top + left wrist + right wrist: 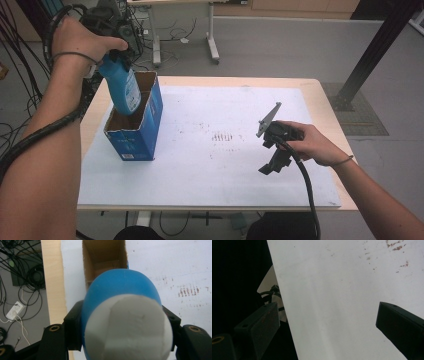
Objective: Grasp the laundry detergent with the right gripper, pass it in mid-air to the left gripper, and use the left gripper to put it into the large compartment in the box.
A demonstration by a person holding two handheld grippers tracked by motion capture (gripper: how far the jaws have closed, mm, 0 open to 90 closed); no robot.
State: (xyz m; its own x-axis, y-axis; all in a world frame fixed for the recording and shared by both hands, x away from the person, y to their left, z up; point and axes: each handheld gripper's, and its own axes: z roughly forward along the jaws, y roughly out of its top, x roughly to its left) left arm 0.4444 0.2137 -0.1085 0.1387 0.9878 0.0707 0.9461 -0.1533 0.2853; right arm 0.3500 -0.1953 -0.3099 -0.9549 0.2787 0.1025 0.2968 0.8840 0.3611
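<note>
The left gripper (116,56) is clamped on a blue bottle (122,87), its two black jaws pressing against opposite sides of the bottle's upper body. In the left gripper view, the bottle (120,302) sits squarely between the jaws with its white cap (128,327) facing the camera, and the jaw pads bear directly on the blue wall at both flanks, with no gap visible on either side. The bottle hangs bottom-down and tilted, with its lower end inside the open top of a blue cardboard box (137,130). The box stands upright on the left part of the white mat (225,165) that covers the table (327,115). In the left gripper view, the brown interior of the box (105,260) lies directly beyond the bottle. Whether the bottle's base touches the box floor or walls cannot be determined. The right gripper (272,162) is held low over the right part of the mat, well apart from the box, pointing downward toward the near edge. In the right gripper view, its jaws stand wide apart, one at the lower left and one at the lower right, with only bare white mat (332,302) between them; this gripper is released and holds nothing. The right hand (310,142) grasps the gripper body, from which the cable trails toward the near edge of the table.
</note>
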